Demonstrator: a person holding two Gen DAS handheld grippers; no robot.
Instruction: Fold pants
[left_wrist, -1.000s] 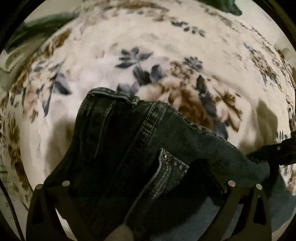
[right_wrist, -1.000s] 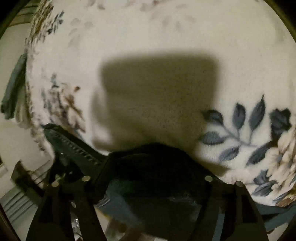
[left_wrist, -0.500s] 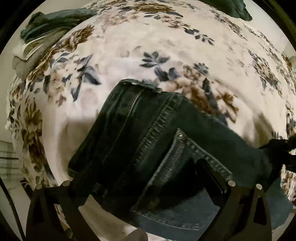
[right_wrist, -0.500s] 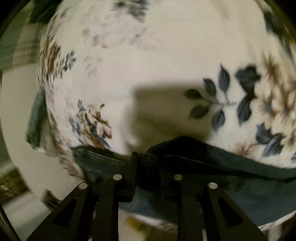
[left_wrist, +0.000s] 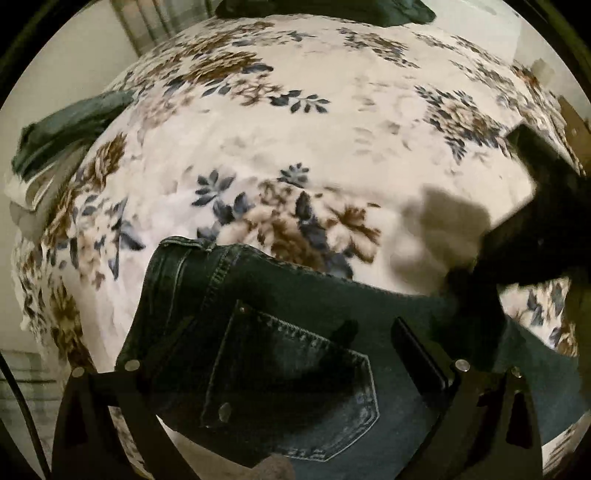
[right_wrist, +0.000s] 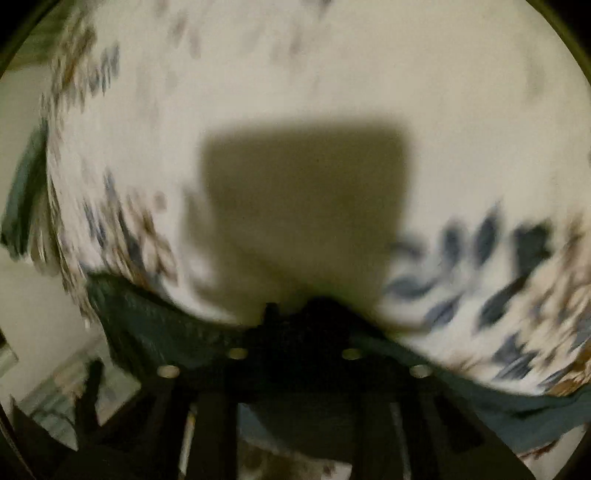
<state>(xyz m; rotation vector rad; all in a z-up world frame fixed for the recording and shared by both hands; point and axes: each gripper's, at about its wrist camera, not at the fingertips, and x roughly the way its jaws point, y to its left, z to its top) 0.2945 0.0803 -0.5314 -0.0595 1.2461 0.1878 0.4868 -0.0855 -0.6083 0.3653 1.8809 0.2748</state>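
Dark blue jeans (left_wrist: 280, 332) lie at the near edge of a bed with a floral blanket (left_wrist: 314, 147), back pocket (left_wrist: 295, 387) facing up. My left gripper (left_wrist: 291, 350) is open, its fingers spread wide over the pocket area, above the denim. In the right wrist view, my right gripper (right_wrist: 295, 325) is shut on a dark bunch of the jeans (right_wrist: 155, 325), which stretch away to both sides; this view is blurred. The right gripper also shows in the left wrist view (left_wrist: 535, 236) at the right, holding the jeans' edge.
Dark green clothes lie at the bed's left edge (left_wrist: 70, 129) and far edge (left_wrist: 325, 9). The floor shows beyond the bed's near left corner (right_wrist: 55, 398). A square shadow (right_wrist: 306, 206) falls on the blanket ahead of the right gripper.
The right gripper's fingers came together on the jeans. The left gripper rose and pulled back, so more of the bed and the whole pocket show. The right view is now blurred by motion.
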